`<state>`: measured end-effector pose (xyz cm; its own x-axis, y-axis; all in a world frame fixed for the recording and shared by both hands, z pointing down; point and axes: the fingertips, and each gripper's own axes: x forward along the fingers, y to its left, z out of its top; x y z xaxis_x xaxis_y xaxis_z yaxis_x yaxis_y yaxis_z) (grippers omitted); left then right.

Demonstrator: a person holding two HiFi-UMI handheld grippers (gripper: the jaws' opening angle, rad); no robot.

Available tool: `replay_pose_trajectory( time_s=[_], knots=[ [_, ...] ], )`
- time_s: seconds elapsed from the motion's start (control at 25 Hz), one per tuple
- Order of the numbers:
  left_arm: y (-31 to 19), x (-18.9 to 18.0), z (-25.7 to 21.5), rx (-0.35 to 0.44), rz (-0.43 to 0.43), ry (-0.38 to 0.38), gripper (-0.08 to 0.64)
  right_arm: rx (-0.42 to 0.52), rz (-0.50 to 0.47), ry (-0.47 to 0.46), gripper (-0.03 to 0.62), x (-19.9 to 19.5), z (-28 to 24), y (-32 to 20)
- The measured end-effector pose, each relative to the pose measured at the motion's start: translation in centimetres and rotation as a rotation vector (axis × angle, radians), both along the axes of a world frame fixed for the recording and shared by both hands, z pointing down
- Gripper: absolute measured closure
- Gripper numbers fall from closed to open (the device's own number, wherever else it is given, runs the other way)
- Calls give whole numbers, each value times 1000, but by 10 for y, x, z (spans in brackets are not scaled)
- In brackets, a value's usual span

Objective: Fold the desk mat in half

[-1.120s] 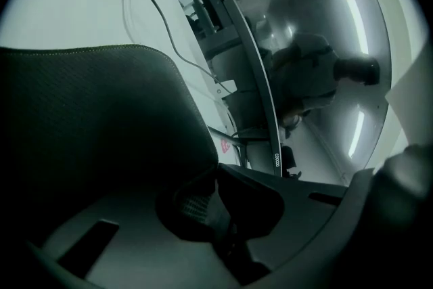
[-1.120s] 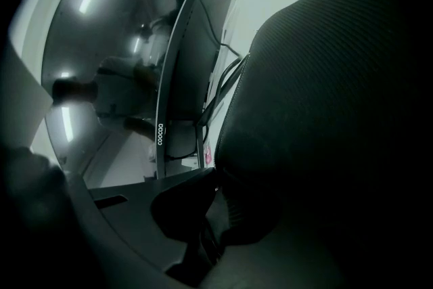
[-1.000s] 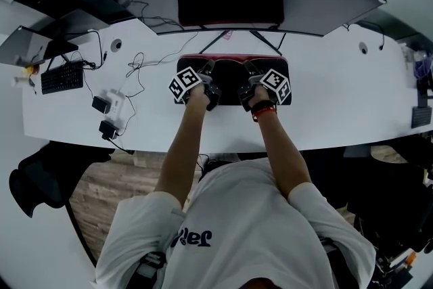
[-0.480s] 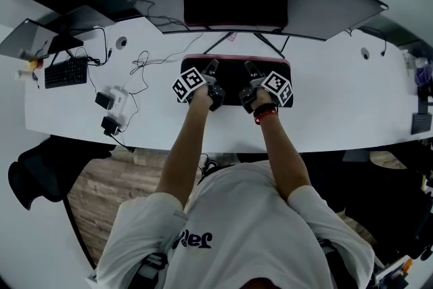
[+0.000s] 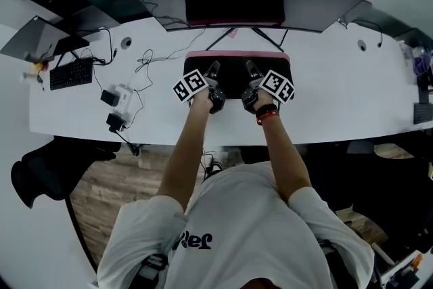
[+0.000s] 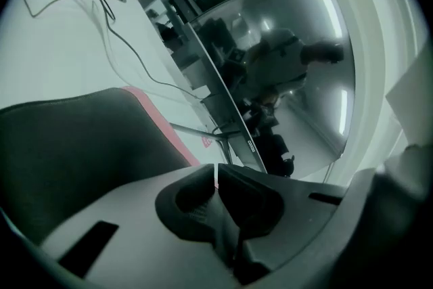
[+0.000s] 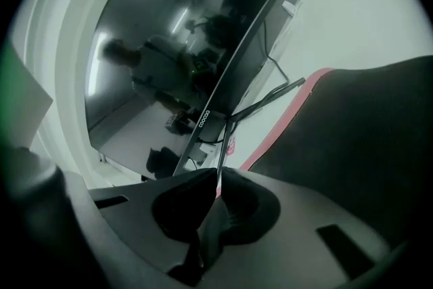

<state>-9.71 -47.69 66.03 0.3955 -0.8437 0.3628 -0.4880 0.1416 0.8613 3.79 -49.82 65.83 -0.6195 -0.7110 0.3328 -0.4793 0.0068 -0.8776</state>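
Observation:
The desk mat [image 5: 234, 81] is dark with a pink rim and lies on the white desk [image 5: 338, 95] in front of the monitor. My left gripper [image 5: 215, 67] and right gripper [image 5: 248, 67] hover side by side over its middle, pointing away from me. In the left gripper view the jaws [image 6: 216, 176] are shut on a thin pink-rimmed edge of the mat [image 6: 74, 145], which spreads to the left. In the right gripper view the jaws [image 7: 218, 183] have just been closing on the same thin edge, and the mat [image 7: 365, 145] fills the right.
A curved monitor [image 5: 233, 3] stands just beyond the mat on splayed legs [image 5: 260, 39]. To the left are loose cables [image 5: 145, 63], a power adapter [image 5: 115, 99], a keyboard [image 5: 70, 73] and a laptop [image 5: 37, 38]. The desk's near edge runs below my hands.
Both grippers have risen and moved slightly away from me, towards the monitor, with the mat's edge. The dark patch of mat looks shorter from front to back.

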Motion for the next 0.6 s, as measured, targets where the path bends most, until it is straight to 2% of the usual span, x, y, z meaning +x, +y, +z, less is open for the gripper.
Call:
replay_pose_trajectory(
  time_s=[0.32, 0.6],
  knots=[
    [51, -5, -16, 32, 49, -70, 529, 62, 1, 64, 575, 8, -18, 44],
    [102, -15, -36, 69, 60, -120, 534, 119, -33, 157, 577, 7, -33, 91]
  ],
)
